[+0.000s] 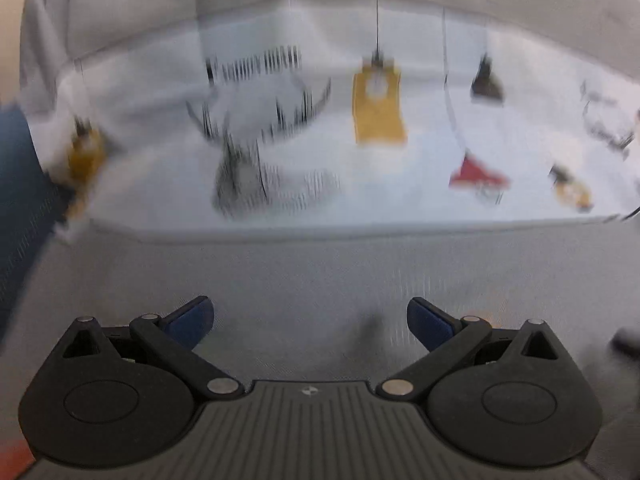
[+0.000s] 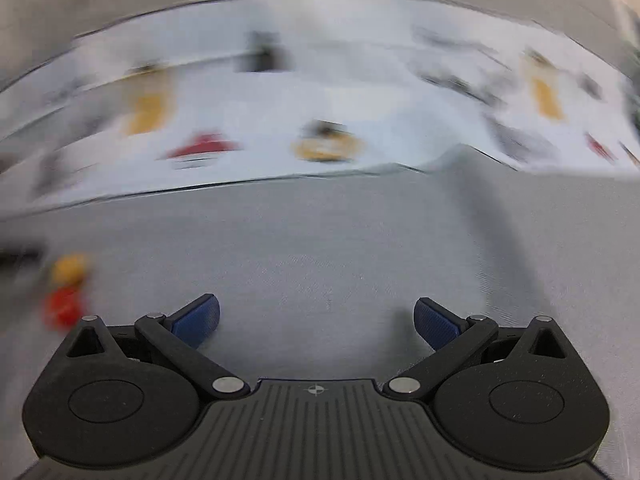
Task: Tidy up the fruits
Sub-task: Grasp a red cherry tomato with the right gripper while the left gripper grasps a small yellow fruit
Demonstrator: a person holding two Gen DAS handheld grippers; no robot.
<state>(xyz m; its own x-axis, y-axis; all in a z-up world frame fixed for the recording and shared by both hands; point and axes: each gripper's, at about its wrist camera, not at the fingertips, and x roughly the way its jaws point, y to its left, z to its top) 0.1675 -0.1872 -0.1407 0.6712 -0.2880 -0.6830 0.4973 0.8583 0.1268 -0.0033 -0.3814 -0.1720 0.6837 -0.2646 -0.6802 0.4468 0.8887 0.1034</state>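
Left wrist view: left gripper (image 1: pixel 310 322) spread wide, empty, over grey cloth (image 1: pixel 320 272); no fruit identifiable, blur heavy.
Right wrist view: right gripper (image 2: pixel 316 320) spread wide, empty; 2 fruits, yellow fruit (image 2: pixel 70 266) touching red fruit (image 2: pixel 64 310), left of gripper on cloth; judged step: approach; next: swing left, straddle 1 fruit.

Your grippers (image 1: pixel 310 322) (image 2: pixel 316 322) look matt black plastic with shiny metal pins and finely textured blue pads (image 1: pixel 192 320). Under them the grey worktop (image 2: pixel 320 248) shows a woven, matt cloth surface.

Grey cloth surface (image 2: pixel 320 248) bears blurred yellow (image 2: pixel 70 266) and red (image 2: pixel 64 308) fruits.
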